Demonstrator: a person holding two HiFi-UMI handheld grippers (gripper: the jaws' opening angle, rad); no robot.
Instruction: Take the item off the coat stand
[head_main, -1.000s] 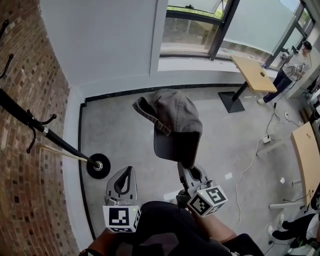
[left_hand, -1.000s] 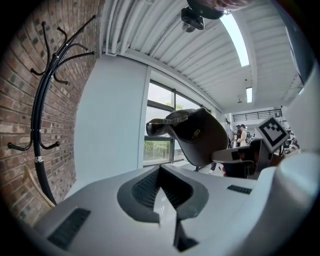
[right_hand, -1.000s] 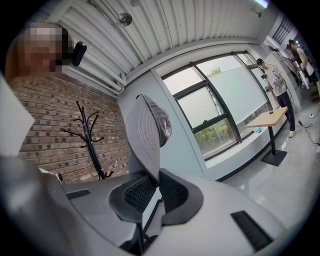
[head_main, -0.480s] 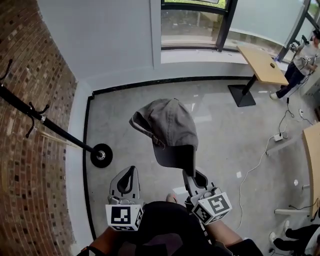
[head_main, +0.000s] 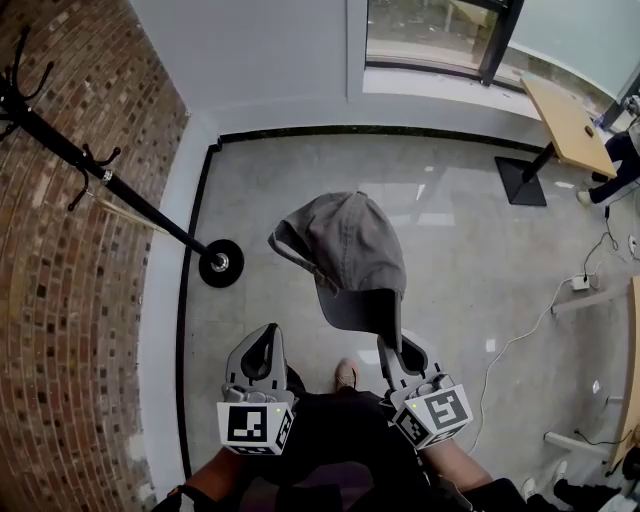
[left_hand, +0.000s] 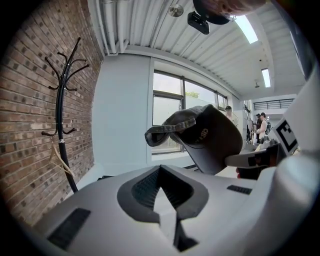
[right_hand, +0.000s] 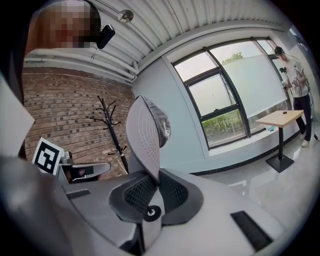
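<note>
The grey baseball cap (head_main: 345, 245) is off the coat stand (head_main: 120, 195) and hangs in the air well to the right of the stand's round base in the head view, above the pale polished floor (head_main: 470, 240). The right gripper (head_main: 392, 345) holds it up by the brim. In the right gripper view (right_hand: 149, 192) the two dark ribbed pads are pressed onto the brim's edge, with the cap (right_hand: 145, 132) rising upright out of them and the coat stand (right_hand: 114, 132) showing behind it against the brick wall (right_hand: 65, 107). The left gripper (head_main: 262, 345) sits between the stand's base and the cap in the head view, closer to the person's body, and touches neither. In its own view (left_hand: 160, 195) the jaw tips meet with nothing between them, the coat stand (left_hand: 61, 115) is off to the left and the cap (left_hand: 210, 140) to the right. The stand's hooks are bare apart from a pale hanger-shaped piece (left_hand: 60, 157) on the pole about halfway up. The stand is next to the brick wall (head_main: 70, 300). Far to the right of it, past the cap, a wood-topped desk (head_main: 565, 120) stands under the window (head_main: 430, 35), with a person (head_main: 618, 160) at the frame's edge beside it.
</note>
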